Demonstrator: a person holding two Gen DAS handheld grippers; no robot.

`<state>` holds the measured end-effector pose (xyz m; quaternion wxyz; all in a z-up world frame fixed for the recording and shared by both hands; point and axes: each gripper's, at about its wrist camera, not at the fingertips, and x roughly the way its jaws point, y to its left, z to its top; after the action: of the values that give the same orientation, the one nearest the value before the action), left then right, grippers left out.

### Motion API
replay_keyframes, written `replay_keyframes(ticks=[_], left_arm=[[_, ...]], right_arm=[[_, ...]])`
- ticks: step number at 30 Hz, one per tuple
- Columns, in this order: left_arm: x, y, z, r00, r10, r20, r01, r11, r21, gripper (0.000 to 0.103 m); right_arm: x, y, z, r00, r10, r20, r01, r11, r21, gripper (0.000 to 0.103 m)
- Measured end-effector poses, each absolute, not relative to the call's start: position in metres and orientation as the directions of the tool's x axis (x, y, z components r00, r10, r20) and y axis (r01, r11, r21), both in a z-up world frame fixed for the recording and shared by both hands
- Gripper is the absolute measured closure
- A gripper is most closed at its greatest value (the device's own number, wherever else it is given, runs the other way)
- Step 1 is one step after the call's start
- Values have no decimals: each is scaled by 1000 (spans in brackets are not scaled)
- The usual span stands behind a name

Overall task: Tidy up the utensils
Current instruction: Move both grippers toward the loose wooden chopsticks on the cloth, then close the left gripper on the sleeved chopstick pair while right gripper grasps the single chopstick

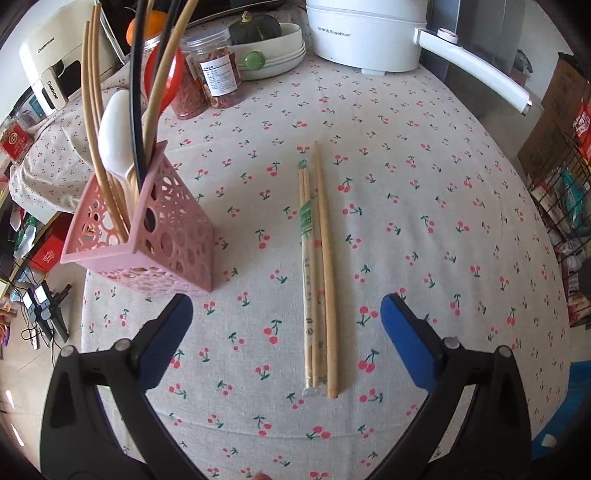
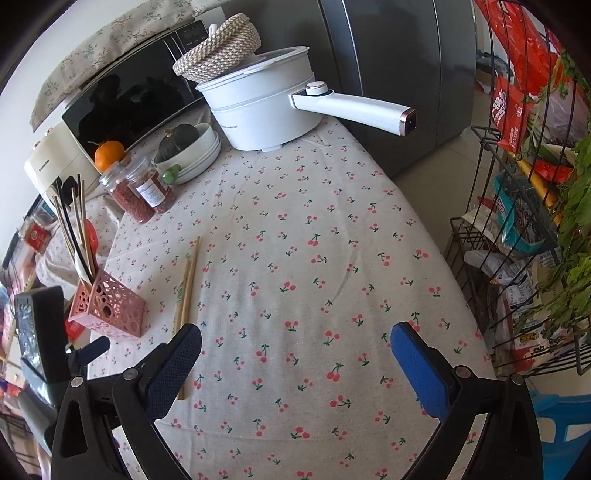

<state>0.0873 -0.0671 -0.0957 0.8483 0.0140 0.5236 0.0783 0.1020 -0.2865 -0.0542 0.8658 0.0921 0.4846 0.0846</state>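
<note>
Both grippers hang wide open over the cherry-print cloth (image 1: pixel 424 206), holding nothing.

Left gripper (image 1: pixel 286 343) has its blue pads (image 1: pixel 406 347) spread far apart and touching nothing; between them on the cloth lie the chopsticks: a wrapped pair (image 1: pixel 308 280) and, touching it on the right, a bare chopstick (image 1: pixel 327 273), all running lengthwise away from the camera, their near ends between the fingertips. Just left of the left finger stands the pink holder (image 1: pixel 162 236), full of chopsticks, a white spoon (image 1: pixel 116 136) and a red spoon (image 1: pixel 166 77); nothing lies between the pads and the chopsticks. Right gripper (image 2: pixel 295 362) gapes equally wide over bare cloth, the chopsticks beside its left finger. Behind stand jars (image 1: pixel 218 70), a bowl (image 1: pixel 280 48) and a white pot (image 1: pixel 365 33).
</note>
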Motion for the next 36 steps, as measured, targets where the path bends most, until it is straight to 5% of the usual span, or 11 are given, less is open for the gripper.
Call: replay_keyframes(ticks=[2,4,6,10,26,36], left_arm=[[94,-72,-96,456,146,-878,-129,987,96,19],[100,-75,-97,464,141,-875,-133,987,89,48],[105,-74,-102,452,140,-881,-152,985,78,63],[118,-68,-114,408,145,-901,-204,977,65,80],[153,-64,-132,304,128,-944,-200,977,68,85],[150,-64,-132,277,-88,-957,-100,988,-120,92]], right_arm=[[100,-288,-53,525,232,-819,-55,969,239,0],[99,-290,-51,538,237,-809,-48,967,251,0],[99,-291,-48,539,260,-801,-59,960,272,0],[101,-296,-43,554,279,-784,-44,950,308,0],[122,-298,-64,478,304,-824,9,936,351,0],[133,-296,-77,428,315,-847,28,932,360,0]])
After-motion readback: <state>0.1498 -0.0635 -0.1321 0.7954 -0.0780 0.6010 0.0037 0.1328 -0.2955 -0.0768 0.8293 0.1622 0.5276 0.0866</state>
